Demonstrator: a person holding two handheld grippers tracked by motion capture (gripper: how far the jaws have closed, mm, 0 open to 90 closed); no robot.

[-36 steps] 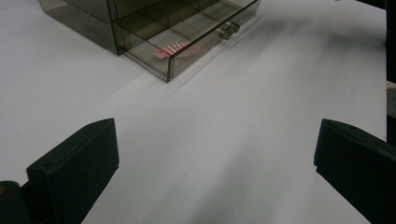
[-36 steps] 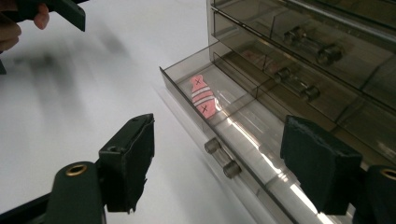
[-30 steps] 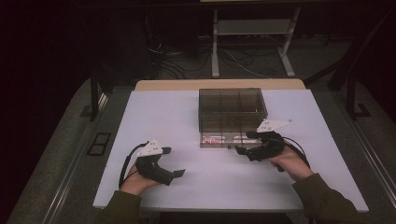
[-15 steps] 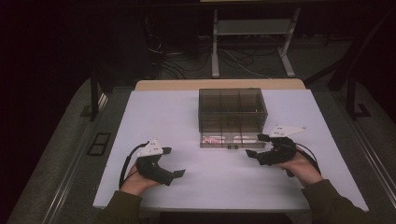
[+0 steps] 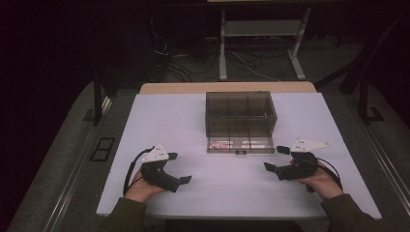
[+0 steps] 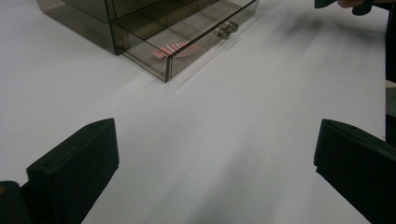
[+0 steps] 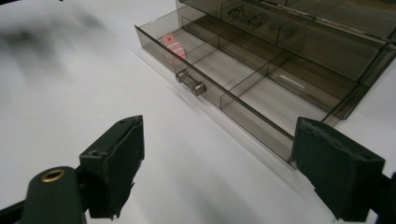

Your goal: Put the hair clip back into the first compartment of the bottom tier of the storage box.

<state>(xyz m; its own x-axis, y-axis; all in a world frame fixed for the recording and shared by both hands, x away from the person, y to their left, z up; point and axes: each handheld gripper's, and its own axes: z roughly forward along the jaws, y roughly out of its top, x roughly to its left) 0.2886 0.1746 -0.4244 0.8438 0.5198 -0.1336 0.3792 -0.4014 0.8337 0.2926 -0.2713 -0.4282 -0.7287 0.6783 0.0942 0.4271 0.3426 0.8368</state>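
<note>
On the near right of the white tabletop (image 5: 193, 125), the person's right hand (image 5: 321, 181) rests low, its right gripper (image 5: 273, 158) pointing left toward the smoky transparent plastic drawer box (image 5: 240, 113). Its jaws have just been opening and stand apart with nothing between them. At near left, the left gripper (image 5: 180, 168) lies level in the left hand (image 5: 145, 186), aimed right, jaws wide apart and empty. The box stands at mid-table toward the far edge; its bottom drawer (image 7: 224, 88) is pulled out, with a pink striped packet (image 7: 173, 46) in one end compartment. Beyond the table, the dark room holds a grey metal stand (image 5: 258, 43) and floor cables.
</note>
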